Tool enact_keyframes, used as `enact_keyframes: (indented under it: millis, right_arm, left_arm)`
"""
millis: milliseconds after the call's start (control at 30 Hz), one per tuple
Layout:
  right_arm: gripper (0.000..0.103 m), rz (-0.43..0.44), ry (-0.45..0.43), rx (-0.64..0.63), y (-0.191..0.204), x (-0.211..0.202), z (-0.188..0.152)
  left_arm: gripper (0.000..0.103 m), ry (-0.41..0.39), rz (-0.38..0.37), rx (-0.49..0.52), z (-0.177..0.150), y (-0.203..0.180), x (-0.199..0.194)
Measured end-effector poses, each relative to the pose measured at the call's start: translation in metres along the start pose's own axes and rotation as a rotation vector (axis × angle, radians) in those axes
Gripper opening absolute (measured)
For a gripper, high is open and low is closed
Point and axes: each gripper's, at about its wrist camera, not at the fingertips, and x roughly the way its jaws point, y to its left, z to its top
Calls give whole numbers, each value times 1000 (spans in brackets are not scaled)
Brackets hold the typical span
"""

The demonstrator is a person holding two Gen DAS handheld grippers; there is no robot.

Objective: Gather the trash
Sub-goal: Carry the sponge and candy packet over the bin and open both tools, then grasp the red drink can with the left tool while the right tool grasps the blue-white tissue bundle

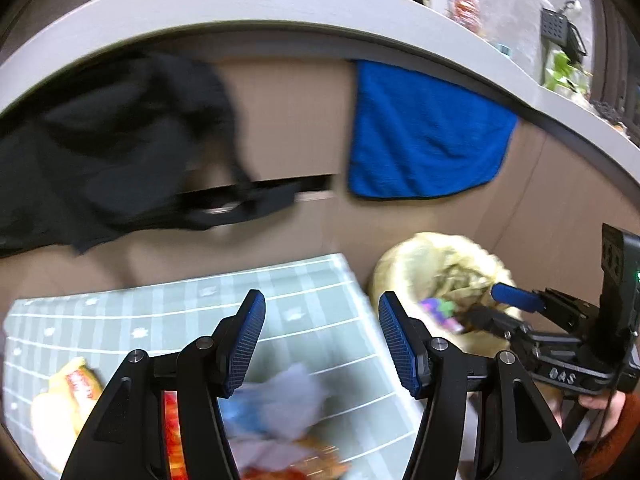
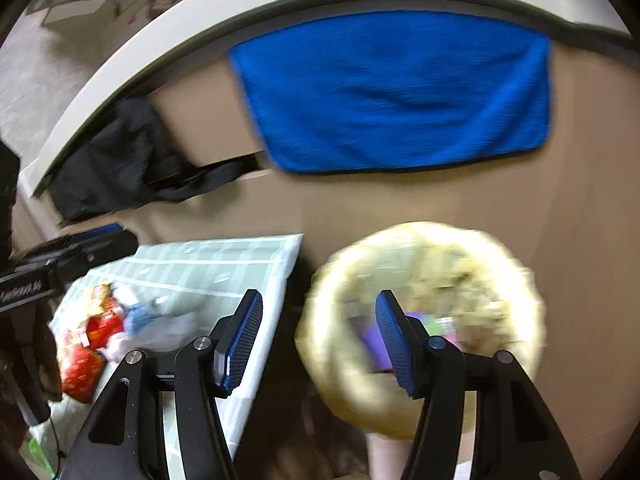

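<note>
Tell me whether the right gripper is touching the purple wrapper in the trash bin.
Cannot tell. The right wrist view shows the right gripper open and empty above the bin, but one of its fingers overlaps the blurred purple wrapper, hiding any gap.

A loose heap of crumpled wrappers, red, orange, white and pale blue, is being seen lying on the green checked cloth, while the yellow-lined bin beside it is holding purple scraps.

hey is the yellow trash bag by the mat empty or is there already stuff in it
Not empty. The yellow trash bag stands open-mouthed, and a purple and green wrapper lies inside it. How full it is cannot be told through the blur.
</note>
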Motion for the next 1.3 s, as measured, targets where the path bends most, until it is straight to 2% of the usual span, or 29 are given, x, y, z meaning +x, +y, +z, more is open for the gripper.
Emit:
enact_keyframes:
  millis: [167,267,467,600,767,867,967,1000,1100,1300]
  right_arm:
    - [56,90,54,-96,70,26,-12]
    - [56,116,99,-159,106,44,-19]
    - [56,157,145,-235,153,71,-27]
    - [56,167,169,-272,174,88,-29]
    - [56,145,197,-268,182,116,-24]
    - [56,139,252,-263,183,135,-27]
    - [44,150,290,-277,183,143,-33]
    - [40,155,284,-274,182,141,-34]
    - [36,157,260,-234,170,133,-29]
    - [36,108,214,-110,130,118,-9]
  left_arm:
    - [60,12,49,-26,-17,53,-20]
    - [60,17,71,-60,-27,84,-29]
    - [60,38,101,-137,-47,134,-38]
    - [60,69,101,-155,-59,149,-35]
    - [60,98,79,-172,-68,157,-29]
    - [60,105,80,-192,-72,164,-29]
    - [60,115,76,-222,-75,171,-27]
    - [60,121,70,-229,-76,172,-26]
    - [60,140,38,-224,-77,169,-21]
    - [61,191,-56,-167,-77,146,-9]
